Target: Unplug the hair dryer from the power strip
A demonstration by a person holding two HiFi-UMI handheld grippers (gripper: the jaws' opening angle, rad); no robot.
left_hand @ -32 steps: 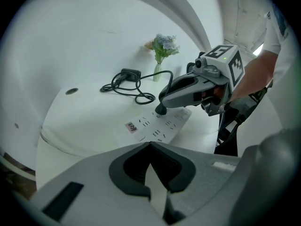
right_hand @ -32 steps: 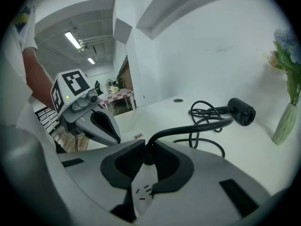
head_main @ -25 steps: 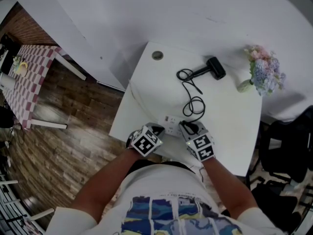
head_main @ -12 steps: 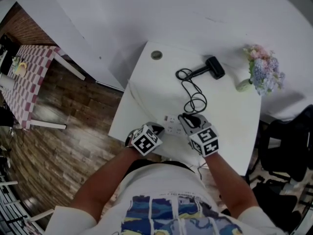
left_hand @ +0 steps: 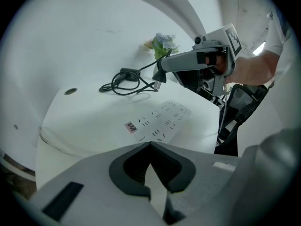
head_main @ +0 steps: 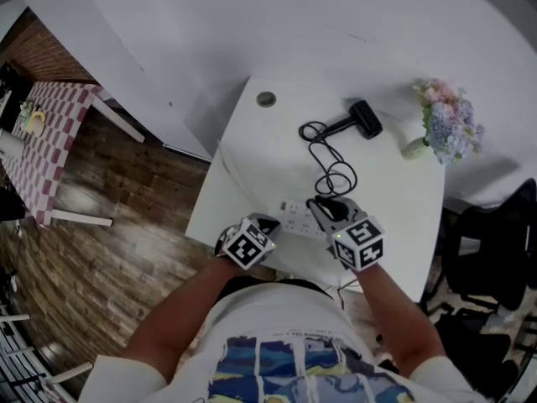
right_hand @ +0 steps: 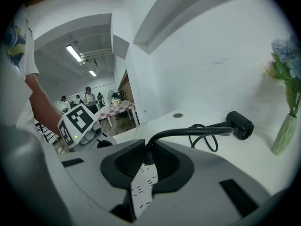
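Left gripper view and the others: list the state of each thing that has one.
White power strip: flat on the white table, visible sockets empty.
Black plug: out of the strip, held above it.
Black hair dryer: lying on the table, cord looped.
Right gripper: shut on the plug.
Left gripper: shut, empty.
Pale vase of flowers: upright.

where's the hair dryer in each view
Head view: hair dryer in the upper middle, just right of centre.
Left gripper view: upper left of centre.
Right gripper view: right of centre, at mid height.
Shared landmark: the flowers, to the dryer's right in every view.
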